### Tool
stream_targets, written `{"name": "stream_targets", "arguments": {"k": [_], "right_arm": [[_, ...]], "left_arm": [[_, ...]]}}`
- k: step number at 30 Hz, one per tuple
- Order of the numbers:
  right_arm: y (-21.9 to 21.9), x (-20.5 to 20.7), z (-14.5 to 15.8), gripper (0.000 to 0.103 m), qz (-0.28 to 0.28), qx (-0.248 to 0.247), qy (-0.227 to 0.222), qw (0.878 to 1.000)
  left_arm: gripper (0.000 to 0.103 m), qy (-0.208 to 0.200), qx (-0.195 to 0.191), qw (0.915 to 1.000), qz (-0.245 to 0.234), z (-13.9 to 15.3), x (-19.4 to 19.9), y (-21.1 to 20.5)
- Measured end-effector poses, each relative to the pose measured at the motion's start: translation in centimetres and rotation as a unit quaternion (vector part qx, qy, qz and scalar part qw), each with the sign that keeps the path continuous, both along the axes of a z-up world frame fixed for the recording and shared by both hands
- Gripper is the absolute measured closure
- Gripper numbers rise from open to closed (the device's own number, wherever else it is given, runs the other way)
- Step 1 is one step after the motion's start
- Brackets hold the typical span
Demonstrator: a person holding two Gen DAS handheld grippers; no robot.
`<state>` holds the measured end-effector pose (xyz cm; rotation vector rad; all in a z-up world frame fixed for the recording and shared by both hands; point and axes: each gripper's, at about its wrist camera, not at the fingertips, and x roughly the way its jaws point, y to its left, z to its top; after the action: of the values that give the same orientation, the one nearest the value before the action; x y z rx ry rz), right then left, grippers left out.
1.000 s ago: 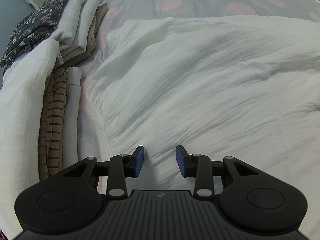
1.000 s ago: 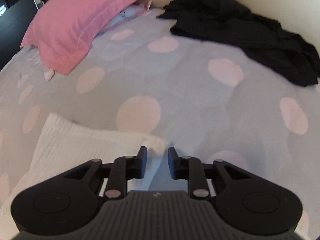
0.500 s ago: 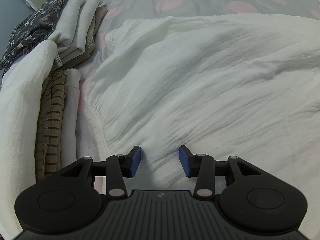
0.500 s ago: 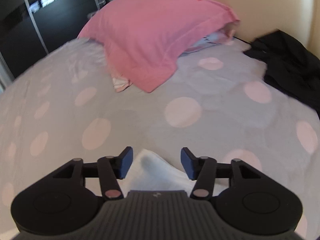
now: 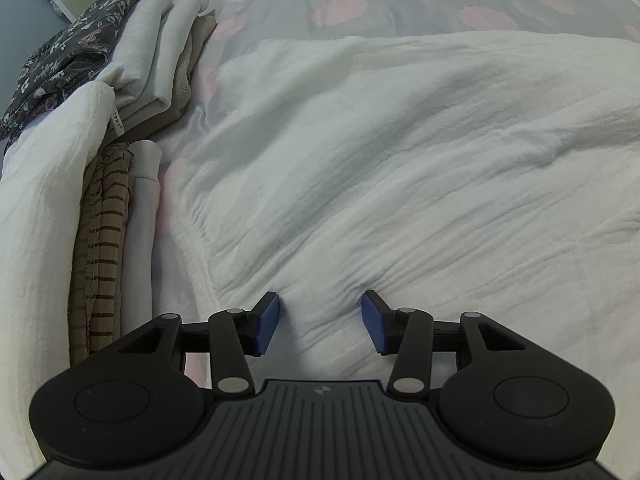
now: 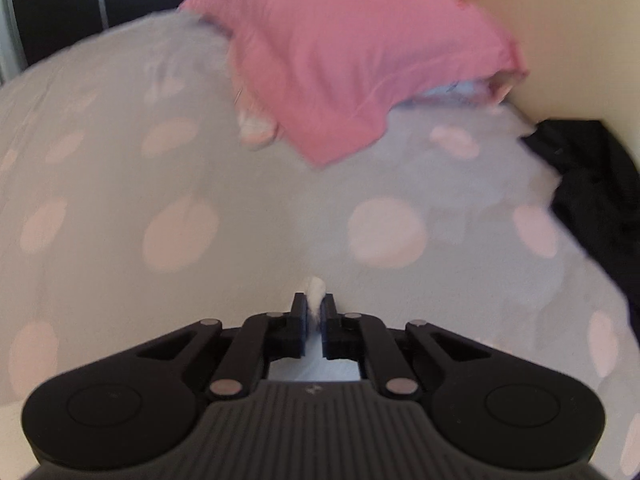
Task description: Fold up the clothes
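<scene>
- The white garment (image 5: 400,168) lies spread over the dotted bedspread (image 6: 200,240), flat enough to fold.
- Folded clothes (image 5: 120,152) sit stacked alongside, out of the way.
- The left gripper (image 5: 319,320) rests spread apart on the fabric, likely pinning it.
- The right gripper (image 6: 315,312) pinches a white tuft of cloth, probably that garment's edge, ready for lifting.

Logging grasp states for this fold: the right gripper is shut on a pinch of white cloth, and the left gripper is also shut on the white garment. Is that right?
Not quite. The left gripper is open, with white garment lying between its spread fingers, as the left wrist view shows. The right gripper is indeed shut on a pinch of white cloth.
</scene>
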<state>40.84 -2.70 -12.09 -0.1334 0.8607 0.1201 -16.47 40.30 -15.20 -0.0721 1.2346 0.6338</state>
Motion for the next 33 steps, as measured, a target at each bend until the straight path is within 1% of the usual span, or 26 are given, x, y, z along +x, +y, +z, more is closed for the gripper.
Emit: {"name": "stream_targets", "arguments": {"k": [2, 3, 5, 8, 11, 14, 18, 20, 24, 31, 32, 33], "right_arm": [[-0.8, -0.1, 0.9, 0.095, -0.027, -0.001, -0.017, 0.999], [-1.1, -0.2, 1.1, 0.095, -0.030, 0.002, -0.018, 0.999], [-1.5, -0.7, 1.4, 0.095, -0.028, 0.009, -0.017, 0.999], [-2.0, -2.0, 2.0, 0.095, -0.018, 0.020, -0.019, 0.999], [-2.9, -3.4, 3.0, 0.095, -0.020, 0.032, -0.022, 0.999], [-4.1, -5.1, 3.9, 0.095, -0.023, 0.038, -0.023, 0.999], [-5.5, -7.1, 4.5, 0.095, -0.021, 0.039, -0.019, 0.999], [-6.1, -8.0, 4.8, 0.095, -0.019, 0.040, -0.018, 0.999], [-6.8, -9.2, 5.5, 0.095, -0.014, 0.042, -0.021, 0.999], [-7.4, -9.9, 6.2, 0.095, -0.025, 0.044, -0.025, 0.998], [-7.4, -9.9, 6.2, 0.095, -0.027, 0.044, -0.025, 0.998], [-7.4, -9.9, 6.2, 0.095, -0.028, 0.043, -0.026, 0.998]], "left_arm": [[0.059, -0.004, -0.001, 1.0000, 0.004, 0.2, 0.0, 0.1], [0.059, -0.006, -0.002, 1.0000, 0.006, 0.2, 0.0, 0.1], [0.059, -0.014, 0.003, 0.9999, 0.005, 0.6, 0.0, 0.0], [0.059, -0.030, 0.022, 0.9993, -0.004, 1.4, 0.3, 0.0], [0.059, -0.047, 0.040, 0.9980, -0.011, 2.4, 0.3, 0.3], [0.059, -0.057, 0.041, 0.9974, -0.016, 4.0, 0.4, 1.2], [0.058, -0.078, 0.044, 0.9952, -0.038, 5.9, 1.6, 3.6], [0.055, -0.075, 0.057, 0.9939, -0.058, 6.3, 2.6, 4.5], [0.052, -0.048, 0.091, 0.9890, -0.106, 5.8, 4.5, 5.8], [0.052, -0.024, 0.040, 0.9919, -0.118, 1.9, 6.2, 7.5], [0.053, -0.026, 0.037, 0.9916, -0.121, 1.5, 6.3, 7.4], [0.061, -0.025, 0.034, 0.9912, -0.126, 1.2, 6.6, 7.3]]}}
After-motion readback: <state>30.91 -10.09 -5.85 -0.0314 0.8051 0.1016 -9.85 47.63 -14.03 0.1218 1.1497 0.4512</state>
